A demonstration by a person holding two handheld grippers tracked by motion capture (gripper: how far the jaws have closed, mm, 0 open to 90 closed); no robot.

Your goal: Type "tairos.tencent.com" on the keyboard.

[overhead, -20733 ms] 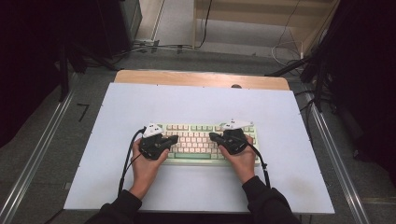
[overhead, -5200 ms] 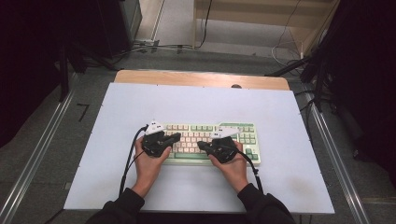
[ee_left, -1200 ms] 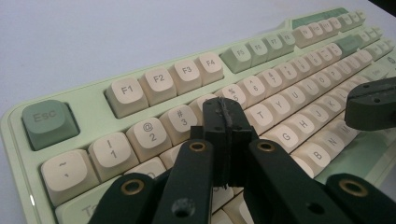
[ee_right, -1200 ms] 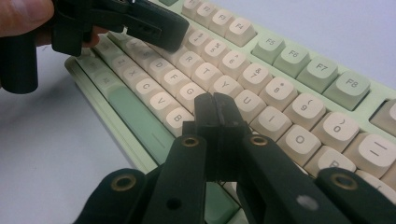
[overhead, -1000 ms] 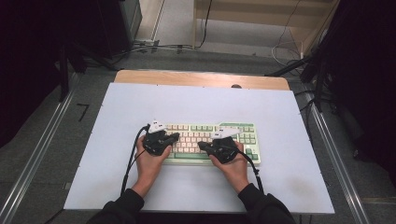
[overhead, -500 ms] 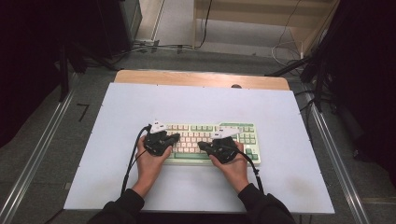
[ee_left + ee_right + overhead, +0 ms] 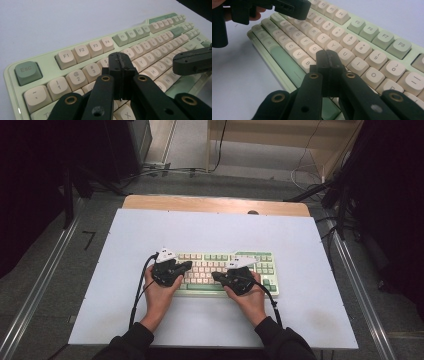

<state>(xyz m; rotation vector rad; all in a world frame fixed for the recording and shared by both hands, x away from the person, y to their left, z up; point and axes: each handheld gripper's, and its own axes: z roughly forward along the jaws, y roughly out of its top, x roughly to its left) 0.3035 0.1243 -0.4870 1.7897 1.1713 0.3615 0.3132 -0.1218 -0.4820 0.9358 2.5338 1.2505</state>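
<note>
A pale green keyboard (image 7: 220, 258) with cream and green keys lies on the white table (image 7: 210, 227). My left gripper (image 7: 187, 265) hovers over its left half, pointing right, jaws shut with nothing between them. In the left gripper view its tip (image 7: 120, 59) sits above the number row near the keys 3 and 4 of the keyboard (image 7: 82, 48). My right gripper (image 7: 215, 276) points left over the lower middle keys, also shut and empty. In the right gripper view its tip (image 7: 327, 57) hangs over the keyboard (image 7: 372, 35) near the letter rows above the space bar.
A wooden strip (image 7: 215, 204) borders the table's far edge. Metal rails (image 7: 45, 270) run along both sides, with cables on the floor beyond. Each gripper appears in the other's view: the right gripper (image 7: 192, 62), the left gripper (image 7: 287, 7).
Over the last second nothing has visibly moved. Compared with the oldest frame, my right gripper stands farther left over the keyboard.
</note>
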